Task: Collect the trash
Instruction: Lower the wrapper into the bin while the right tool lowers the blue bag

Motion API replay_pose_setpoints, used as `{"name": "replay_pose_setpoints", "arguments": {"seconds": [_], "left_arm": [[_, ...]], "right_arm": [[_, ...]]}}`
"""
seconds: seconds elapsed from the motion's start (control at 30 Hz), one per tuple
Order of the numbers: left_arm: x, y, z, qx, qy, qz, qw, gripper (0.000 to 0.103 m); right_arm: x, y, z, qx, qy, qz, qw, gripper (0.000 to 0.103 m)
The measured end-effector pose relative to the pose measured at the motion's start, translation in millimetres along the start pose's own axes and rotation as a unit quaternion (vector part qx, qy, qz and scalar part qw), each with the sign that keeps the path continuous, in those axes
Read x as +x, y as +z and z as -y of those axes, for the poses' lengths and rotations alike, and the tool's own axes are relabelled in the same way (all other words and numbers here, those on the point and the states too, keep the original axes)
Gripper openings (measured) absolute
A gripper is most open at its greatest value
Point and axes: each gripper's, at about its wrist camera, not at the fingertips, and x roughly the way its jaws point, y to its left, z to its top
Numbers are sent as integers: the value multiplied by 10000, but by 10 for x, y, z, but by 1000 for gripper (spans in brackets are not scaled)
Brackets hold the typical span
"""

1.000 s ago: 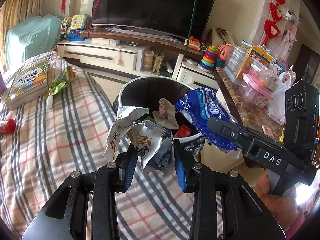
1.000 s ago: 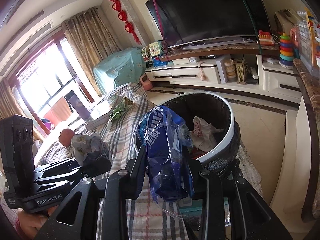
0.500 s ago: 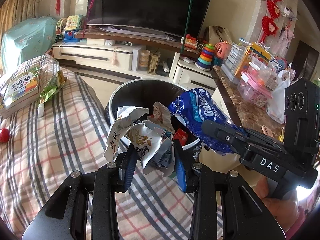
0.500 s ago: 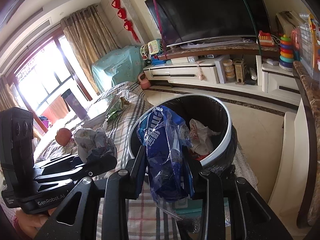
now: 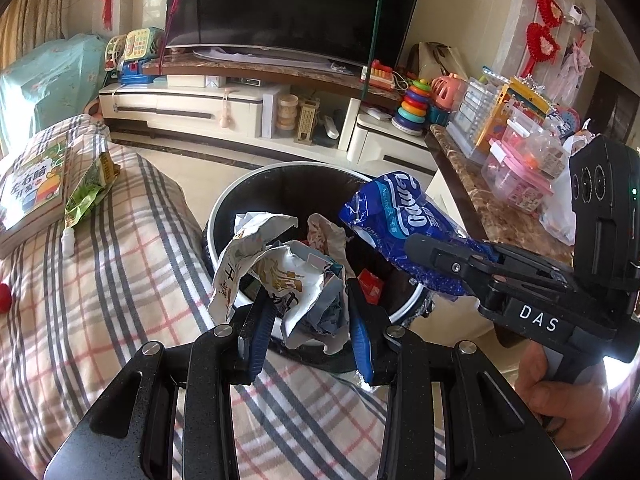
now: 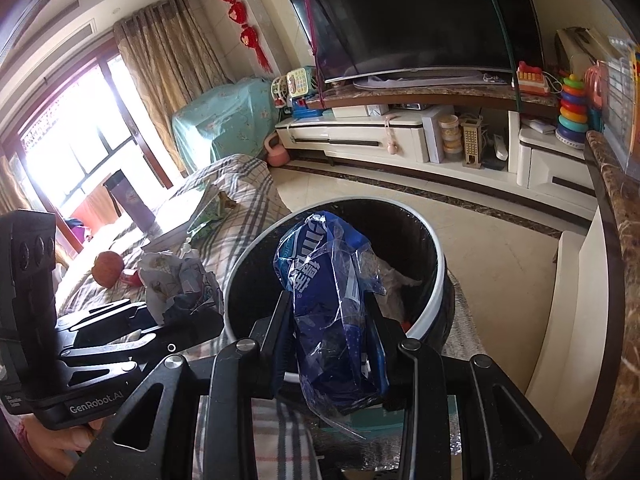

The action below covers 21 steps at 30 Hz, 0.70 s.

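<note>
Bin [image 5: 224, 216] ahead; tongs [image 5: 308, 320] clamp wrapper [image 5: 288, 280].

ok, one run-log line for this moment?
phase: carry to bin | left gripper: shut on crumpled white wrapper | right gripper: shut on blue tissue pack wrapper | trash bin: open

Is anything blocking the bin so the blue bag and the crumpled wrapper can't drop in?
Nothing visible does. The bin is open-topped; the blue bag and the crumpled wrapper hang above its near rim.
</note>
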Motion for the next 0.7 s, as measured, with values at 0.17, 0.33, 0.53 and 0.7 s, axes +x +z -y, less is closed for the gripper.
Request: {"name": "replay_pose_setpoints", "arguments": {"seconds": [0.17,0.33,0.53,0.7], "left_arm": [[88,44,-26,-40,-15,-96,9999,33],[188,88,-55,-90,-31,-199,9998,33],[268,150,-58,-91,-33,-279,9996,33],[335,217,-39,-75,-81,-351,9993,33]], "right_arm": [[109,56,47,-43,-9,-161,9999,33],[183,101,95,-51,-23,-273,9996,33],[254,185,135,-79,-85,-367,9993,34],[320,253,134,-123,-94,-439,9989,34]]}}
